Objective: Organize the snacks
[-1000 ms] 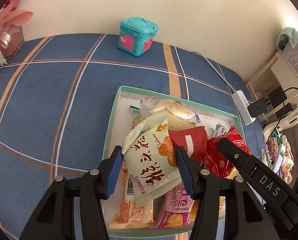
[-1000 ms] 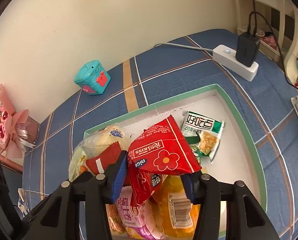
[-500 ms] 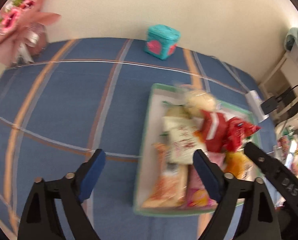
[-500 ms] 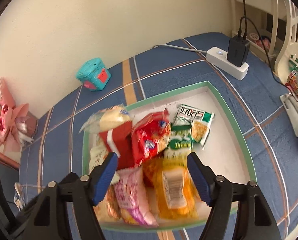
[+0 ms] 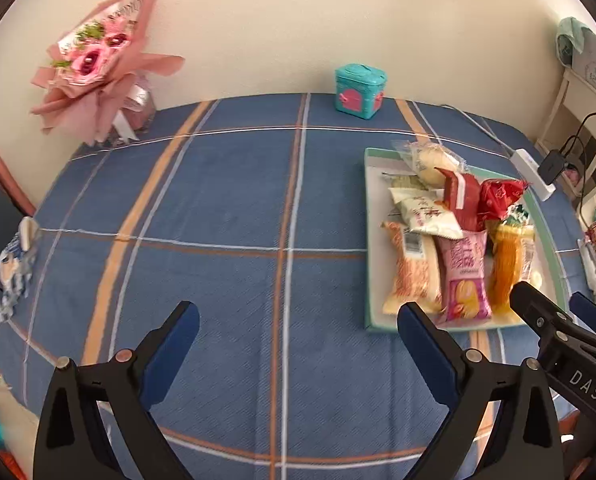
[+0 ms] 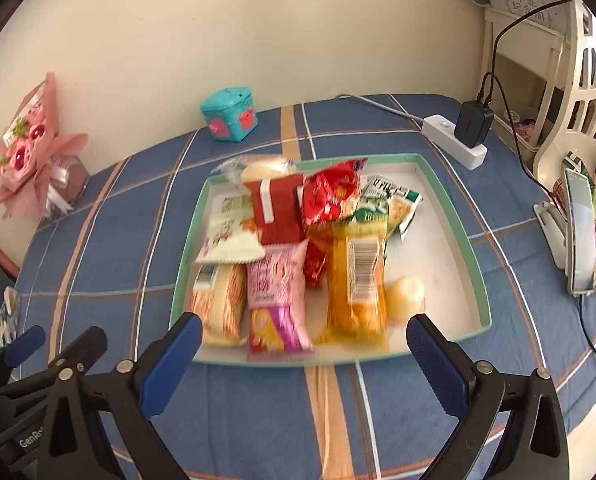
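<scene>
On tray (image 6: 444, 196), piled snacks (image 6: 281, 240); both grippers open, seemingly empty

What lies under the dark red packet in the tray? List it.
The dark red packet overlaps a white packet and pink packet in the tray. Anything beneath it is hidden.

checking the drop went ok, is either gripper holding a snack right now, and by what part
Nothing is held. The left gripper and right gripper have just opened; both stand empty, all snacks in the tray.
</scene>
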A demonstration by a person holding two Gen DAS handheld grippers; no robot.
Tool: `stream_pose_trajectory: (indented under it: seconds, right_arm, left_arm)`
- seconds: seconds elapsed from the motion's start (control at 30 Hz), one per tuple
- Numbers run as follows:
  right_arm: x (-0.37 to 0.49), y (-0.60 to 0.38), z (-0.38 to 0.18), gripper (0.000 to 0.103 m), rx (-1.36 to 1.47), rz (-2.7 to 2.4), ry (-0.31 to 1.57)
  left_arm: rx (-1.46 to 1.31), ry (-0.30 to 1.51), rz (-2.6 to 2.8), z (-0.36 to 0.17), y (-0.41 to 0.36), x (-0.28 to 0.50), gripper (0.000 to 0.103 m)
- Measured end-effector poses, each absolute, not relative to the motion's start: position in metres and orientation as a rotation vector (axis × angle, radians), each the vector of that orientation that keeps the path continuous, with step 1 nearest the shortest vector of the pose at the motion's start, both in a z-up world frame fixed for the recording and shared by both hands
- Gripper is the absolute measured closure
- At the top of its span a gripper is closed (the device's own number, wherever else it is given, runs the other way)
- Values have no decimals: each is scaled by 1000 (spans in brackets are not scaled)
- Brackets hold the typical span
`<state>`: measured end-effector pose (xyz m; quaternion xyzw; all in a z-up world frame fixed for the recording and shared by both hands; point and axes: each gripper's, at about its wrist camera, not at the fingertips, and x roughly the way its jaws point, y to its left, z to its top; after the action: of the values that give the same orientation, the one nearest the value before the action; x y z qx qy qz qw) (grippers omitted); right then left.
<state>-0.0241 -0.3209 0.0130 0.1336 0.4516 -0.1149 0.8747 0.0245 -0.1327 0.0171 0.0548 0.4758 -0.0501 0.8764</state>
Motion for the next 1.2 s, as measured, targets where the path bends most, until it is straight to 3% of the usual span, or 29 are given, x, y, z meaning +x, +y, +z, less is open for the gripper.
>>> stream_pose_trajectory:
  seconds: [0.27,1.2]
  right_arm:
    - [-37,-311,10,0,241,-234,956]
    - [-33,-307,1,0,208,-237,1003]
  left_arm:
    - [233,972,1,20,-138,15,4]
    - [155,1034,-10,13,-123,21,4]
